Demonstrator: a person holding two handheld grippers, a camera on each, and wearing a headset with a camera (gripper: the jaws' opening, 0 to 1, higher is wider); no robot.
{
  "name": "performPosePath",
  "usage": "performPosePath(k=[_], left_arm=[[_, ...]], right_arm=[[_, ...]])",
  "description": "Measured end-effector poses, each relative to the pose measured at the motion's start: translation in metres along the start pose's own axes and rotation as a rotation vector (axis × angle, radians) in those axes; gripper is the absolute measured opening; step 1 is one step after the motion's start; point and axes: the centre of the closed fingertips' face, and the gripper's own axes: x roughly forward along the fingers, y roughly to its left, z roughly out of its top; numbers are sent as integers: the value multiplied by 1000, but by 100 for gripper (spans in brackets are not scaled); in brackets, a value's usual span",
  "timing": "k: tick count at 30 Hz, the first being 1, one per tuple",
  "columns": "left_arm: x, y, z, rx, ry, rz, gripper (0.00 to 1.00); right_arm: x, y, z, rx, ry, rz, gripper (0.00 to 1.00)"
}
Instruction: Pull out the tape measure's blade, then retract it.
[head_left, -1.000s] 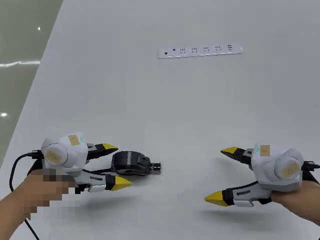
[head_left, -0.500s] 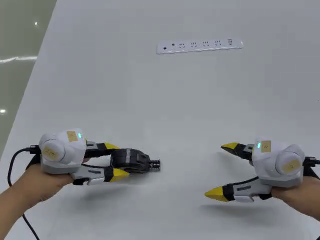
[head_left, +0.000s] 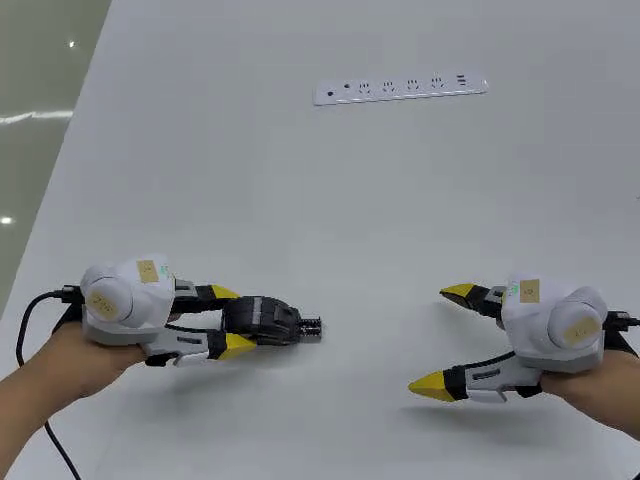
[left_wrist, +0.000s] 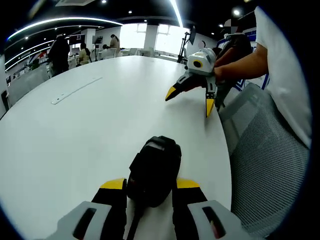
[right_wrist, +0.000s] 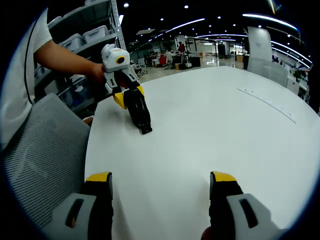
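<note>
Found the tape measure (head_left: 262, 321) lying on a smooth, matte white table (head_left: 350, 200), near the person's edge and toward the left. Took it for a chunky, rounded case of black, rubbery-looking plastic with a greyer band across its top, narrowing to a small dark hook (head_left: 312, 327) sitting right at the case mouth and pointing toward the right side. Saw the left gripper (head_left: 230, 320) drawn in narrow on that case, its black jaws with pointed yellow tips pressed against both flanks. Checked this in the left gripper view, with the tape measure (left_wrist: 154, 170) wedged tight between the two yellow tips. Found the right gripper (head_left: 442, 338) well apart from it to the right, jaws spread wide and clasping nothing, the same broad gap seen between its tips in the right gripper view (right_wrist: 160, 176). Could not tell whether its lower tip touched the tabletop. Noted rounded, glossy white plastic shells on both grippers, each bearing a small tan square sticker with marks too small to read. Noted a thin black cable (head_left: 25, 330) looping from behind the left gripper. Saw a long, flat white power strip (head_left: 400, 90) with a row of sockets lying at the far side of the table, well apart from everything else, and made out no brand on it. Made out no legible writing on the tape measure either. Glimpsed grey mesh chair fabric (left_wrist: 260, 165) beside the table edge in the left gripper view.
</note>
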Motion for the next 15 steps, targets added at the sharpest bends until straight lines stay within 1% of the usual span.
performPosePath(k=[2,3,5,8,15], left_arm=[[0,0,0,11,15,-4,32],[1,0,0,26,29,-7,32],[1,-1,-1,43,47,-9,32],[1,-1,-1,52,59,-17,31],[1,-1,-3,83,83,-21,31]], right_arm=[[1,0,1,-5,-2,2,79],[2,1,2,-12,-5,3,77],[6,3,2,-51,6,7,75],[12,6,5,-64,1,20,73],[27,8,15,-108,-13,38,69]])
